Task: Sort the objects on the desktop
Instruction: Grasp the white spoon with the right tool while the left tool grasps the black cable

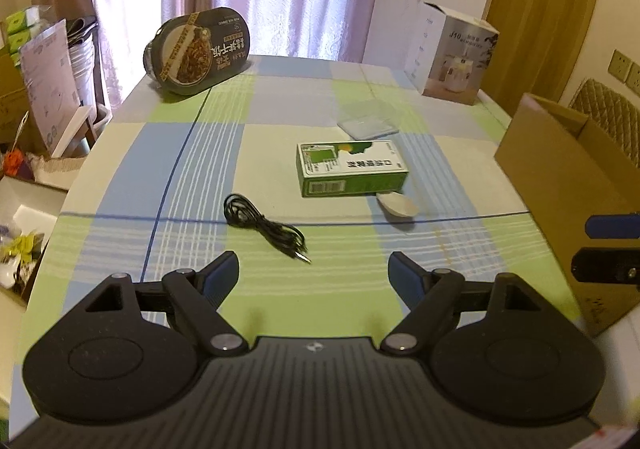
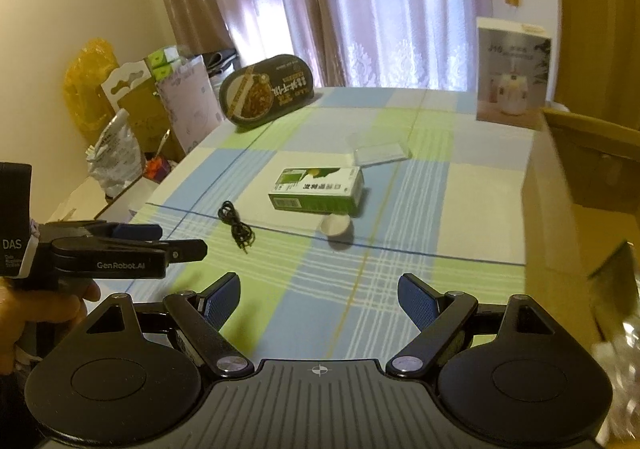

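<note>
Left wrist view: my left gripper (image 1: 313, 273) wide open, empty, above cloth (image 1: 192, 153); right gripper (image 2: 319, 295) likewise. Cable (image 1: 264, 227) just ahead, green box (image 1: 352, 169) beyond, spoon (image 1: 398, 205) touching it. Risks, my judgement: thin cable slipping between pads; grabbing box nudges spoon.

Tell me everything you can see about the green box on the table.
The green box is a small rectangular carton, apparently cardboard, green and white with printed text and a barcode label. It lies flat and closed on the checked tablecloth, mid-table. A white spoon lies against its near right corner; a clear plastic case lies just behind it.
</note>
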Demonstrator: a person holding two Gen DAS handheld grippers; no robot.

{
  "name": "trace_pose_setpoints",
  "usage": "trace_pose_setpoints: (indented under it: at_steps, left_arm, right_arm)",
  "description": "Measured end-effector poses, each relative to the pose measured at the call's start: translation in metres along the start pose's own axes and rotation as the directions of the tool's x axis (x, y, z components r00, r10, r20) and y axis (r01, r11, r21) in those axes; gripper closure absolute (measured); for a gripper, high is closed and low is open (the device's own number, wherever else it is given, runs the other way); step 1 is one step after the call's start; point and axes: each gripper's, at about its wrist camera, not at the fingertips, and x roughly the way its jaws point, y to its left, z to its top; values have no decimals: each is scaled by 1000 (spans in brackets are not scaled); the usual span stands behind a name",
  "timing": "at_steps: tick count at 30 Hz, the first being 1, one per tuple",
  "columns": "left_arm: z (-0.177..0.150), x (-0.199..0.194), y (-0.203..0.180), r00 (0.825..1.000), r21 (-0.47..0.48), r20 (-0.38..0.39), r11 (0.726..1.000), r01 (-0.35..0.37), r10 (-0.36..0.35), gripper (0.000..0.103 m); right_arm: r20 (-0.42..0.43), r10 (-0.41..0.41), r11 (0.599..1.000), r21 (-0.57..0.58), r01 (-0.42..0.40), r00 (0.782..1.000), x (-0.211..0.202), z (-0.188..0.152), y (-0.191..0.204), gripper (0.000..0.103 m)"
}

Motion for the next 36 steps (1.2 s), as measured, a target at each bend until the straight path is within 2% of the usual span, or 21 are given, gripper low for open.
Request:
trace_pose_setpoints:
  at_steps: [9,13,15,18,20,30,32,34,36]
  left_arm:
    - [9,58,20,999,-19,-51,1000,10,-11,29]
    - [17,71,20,999,18,-46,1000,-1,2,29]
    - [20,77,22,999,11,-49,1000,5,-4,31]
    - [23,84,25,998,1,-57,1000,18,-17,40]
    - [24,88,24,997,20,-71,999,31,-29,46]
    - [21,93,27,996,14,-86,999,32,-31,46]
    - [19,95,29,995,-1,-92,999,32,-32,46]
    - [19,98,31,995,-14,-92,999,34,-35,46]
    - [17,100,31,995,-15,-93,999,32,-34,46]
  right_arm:
    - [-57,-21,999,-42,19,998,75,6,-12,20]
    - [-65,-12,997,-75,8,998,102,7,-13,20]
    - [-62,-17,996,-90,11,998,115,9,-12,20]
    - [-54,-21,996,-91,16,998,131,12,-13,21]
    - [-49,-32,994,-103,26,998,141,14,-13,25]
    - [-43,-53,992,-120,48,998,175,27,-12,48]
    - [-41,-59,991,-120,54,997,177,26,-13,54]
    - [-36,-68,992,-113,64,997,177,26,-14,70]
    - [-33,-77,992,-100,73,997,175,25,-16,71]
